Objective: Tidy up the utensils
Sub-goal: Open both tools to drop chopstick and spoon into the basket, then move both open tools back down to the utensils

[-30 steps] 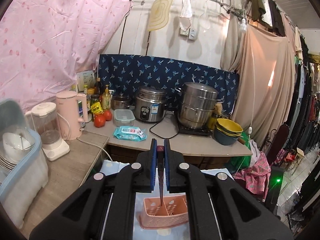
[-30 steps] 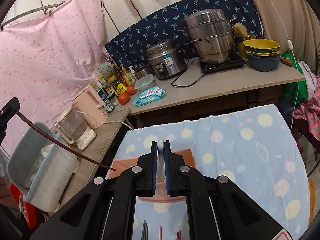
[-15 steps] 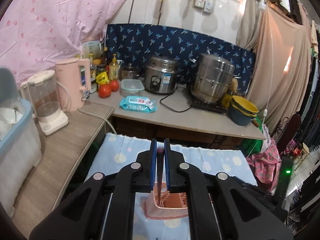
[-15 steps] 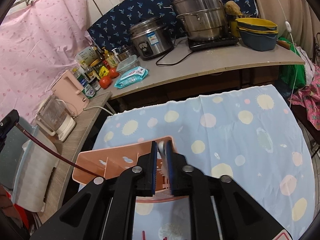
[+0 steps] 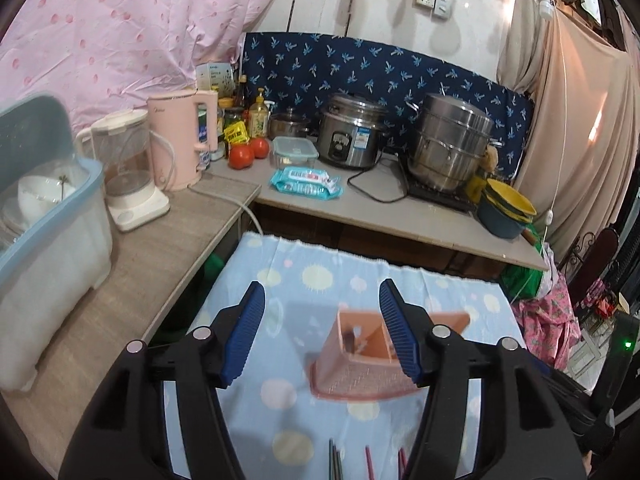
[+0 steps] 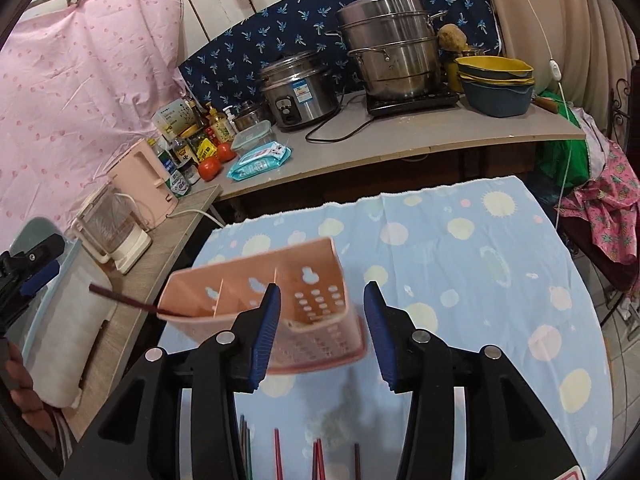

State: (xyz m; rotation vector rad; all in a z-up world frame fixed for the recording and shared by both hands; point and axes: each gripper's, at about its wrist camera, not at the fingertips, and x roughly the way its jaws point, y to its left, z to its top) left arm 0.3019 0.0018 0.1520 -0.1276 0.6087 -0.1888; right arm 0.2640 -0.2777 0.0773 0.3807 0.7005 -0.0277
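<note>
Blue dotted cloth fills lower frame in both views, cluttered counter behind. Left gripper jaws wide apart, nothing held; pink caddy sits centre, just past its right finger. Right gripper jaws also apart, empty. Only the right view shows a dark chopstick sticking out of the caddy's left compartment toward mid-left. Loose chopsticks lie at bottom edge.

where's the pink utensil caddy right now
The pink utensil caddy stands on the blue spotted cloth, just ahead of both open grippers and left of center in the right wrist view, with loose chopsticks nearer the camera.
</note>
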